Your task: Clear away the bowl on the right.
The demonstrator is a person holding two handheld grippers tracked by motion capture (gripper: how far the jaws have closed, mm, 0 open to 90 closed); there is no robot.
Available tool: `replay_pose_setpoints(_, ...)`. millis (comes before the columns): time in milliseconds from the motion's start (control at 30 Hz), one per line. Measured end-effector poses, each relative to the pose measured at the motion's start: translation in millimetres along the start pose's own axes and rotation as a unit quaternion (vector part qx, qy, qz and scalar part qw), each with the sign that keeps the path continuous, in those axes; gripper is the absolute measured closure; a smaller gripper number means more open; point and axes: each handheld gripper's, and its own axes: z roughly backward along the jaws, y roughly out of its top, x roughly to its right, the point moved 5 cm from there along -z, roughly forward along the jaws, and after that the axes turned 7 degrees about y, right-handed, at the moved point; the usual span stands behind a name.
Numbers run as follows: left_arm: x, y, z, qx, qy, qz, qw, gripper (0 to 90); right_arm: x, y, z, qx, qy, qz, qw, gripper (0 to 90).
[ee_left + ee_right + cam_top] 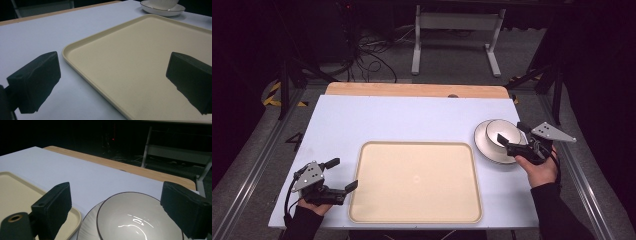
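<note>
I took the cream tray (pixel 416 181) in the middle of the near half of the white table (pixel 377 117) as my landmark. My right gripper (pixel 511 136) hung just off the tray's far right corner, over the white bowl (pixel 502 132) that sat in a white saucer (pixel 484 142); the saucer stood on the table just beside that corner of the tray, apart from its rim. In the right gripper view (pixel 117 212) the jaws stood wide apart, one at each side of the bowl (pixel 140 220), and they held nothing; I could not tell whether either jaw touched the dark-edged rim. The saucer (pixel 87 230) showed under the bowl, close to the tray's corner (pixel 72 220). My left gripper (pixel 341 174) sat at the tray's near left corner, with the hand (pixel 314 202) behind it at the table's near edge. In the left gripper view (pixel 112 82) its jaws were also spread wide and empty, one over the bare table left of the tray's rim (pixel 82 72) and the other over the tray's flat inside. From there the bowl and saucer (pixel 162 8) lay beyond the tray's far side, well apart from the left gripper. A strip of pale wood (pixel 412 90) ran along the table's edge on the far side of the tray.
</note>
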Motion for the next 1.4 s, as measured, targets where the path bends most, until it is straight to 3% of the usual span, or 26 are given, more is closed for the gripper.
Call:
replay_pose_setpoints(400, -0.4, 0.1, -0.2, 0.001, 0.001, -0.003, 1.0000, 0.2, 20.9, -0.2, 4.1, -0.004, -0.023, -0.009, 0.9997, 10.6)
replay_pose_setpoints(867, 1.7, -1.5, 1.0, -0.005, 0.001, -0.006, 1.0000, 0.2, 45.5, 0.8, -2.1, -0.047, -0.049, -0.026, 0.9973, 13.5)
replay_pose_setpoints(1067, 1.3, -1.3, 0.4, -0.004, 0.002, -0.006, 1.0000, 0.2, 55.2, -3.7, -7.0, -0.086, -0.067, -0.037, 0.9934, 16.8)
replay_pose_setpoints(1267, 1.2, -0.9, -0.5, -0.002, 0.001, -0.006, 1.0000, 0.2, 61.2, -7.4, -11.5, -0.107, -0.066, -0.044, 0.9911, 22.3)
replay_pose_setpoints(1400, 1.0, -0.9, -0.3, -0.002, 0.001, -0.005, 1.0000, 0.2, 67.5, -11.6, -16.0, -0.138, -0.075, -0.058, 0.9859, 25.5)
